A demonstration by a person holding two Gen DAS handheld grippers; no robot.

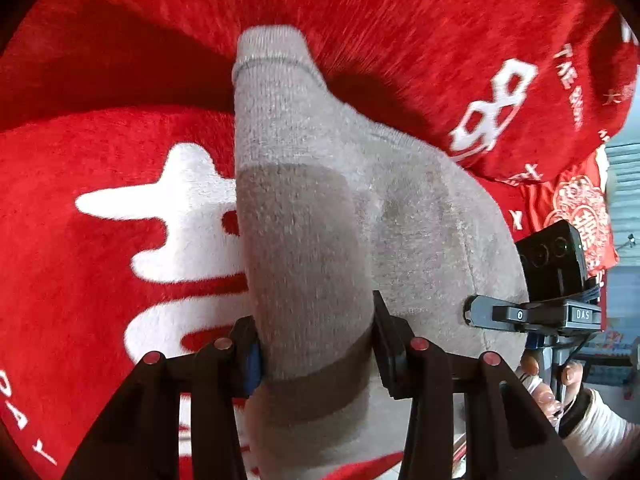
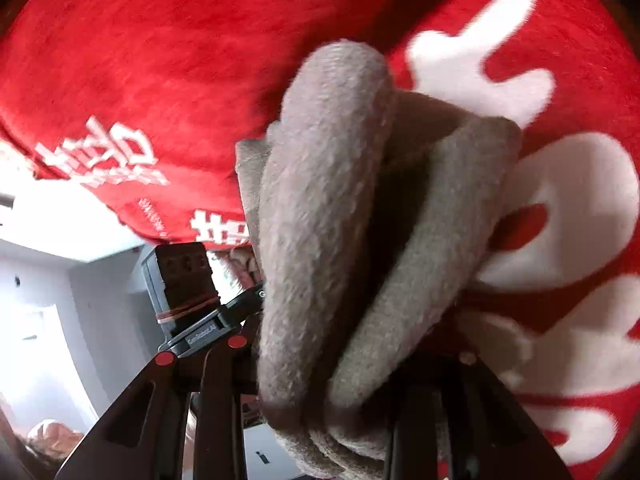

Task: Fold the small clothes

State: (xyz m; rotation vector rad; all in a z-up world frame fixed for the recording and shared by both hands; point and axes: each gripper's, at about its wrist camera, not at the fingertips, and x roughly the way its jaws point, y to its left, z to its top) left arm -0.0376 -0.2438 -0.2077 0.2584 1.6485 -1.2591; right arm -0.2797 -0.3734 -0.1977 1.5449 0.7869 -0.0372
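While both claws are right up close, the left gripper (image 1: pixel 316 344) has its jaws partly closed and pinched on the grey sock (image 1: pixel 320 208), holding it near the darker heel patch. Its cuff end points away over the red fleece blanket (image 1: pixel 100 152) (big white characters printed on it). Same deal on the other side: the right gripper (image 2: pixel 320 400) is clamped on a bunched fold of that sock (image 2: pixel 320 200), lifted above the blanket (image 2: pixel 160 60). A hand (image 1: pixel 552 384) shows further off.
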